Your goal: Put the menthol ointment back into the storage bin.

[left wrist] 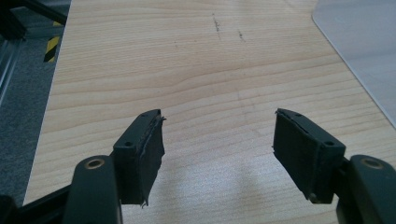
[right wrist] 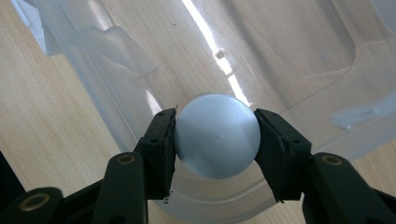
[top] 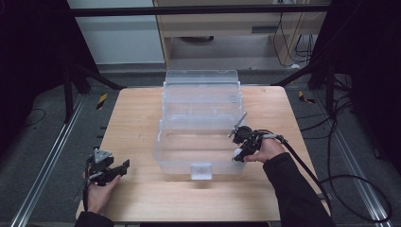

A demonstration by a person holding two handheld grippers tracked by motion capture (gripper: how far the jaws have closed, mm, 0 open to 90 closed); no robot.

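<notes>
White ball sits clenched in my right gripper over the clear box; any slack drops it. Left gripper gapes, holding nothing.

We note box at centre of table; ball over box's right front rim; left gripper near table's front-left corner.

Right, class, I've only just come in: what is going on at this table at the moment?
A person works at a wooden table with a gripper in each hand. The right gripper is shut on a pale round ball and holds it at the near right rim of an open clear plastic box in the middle of the table. The left gripper is open with nothing between its jaws, over bare wood near the table's front left corner.
</notes>
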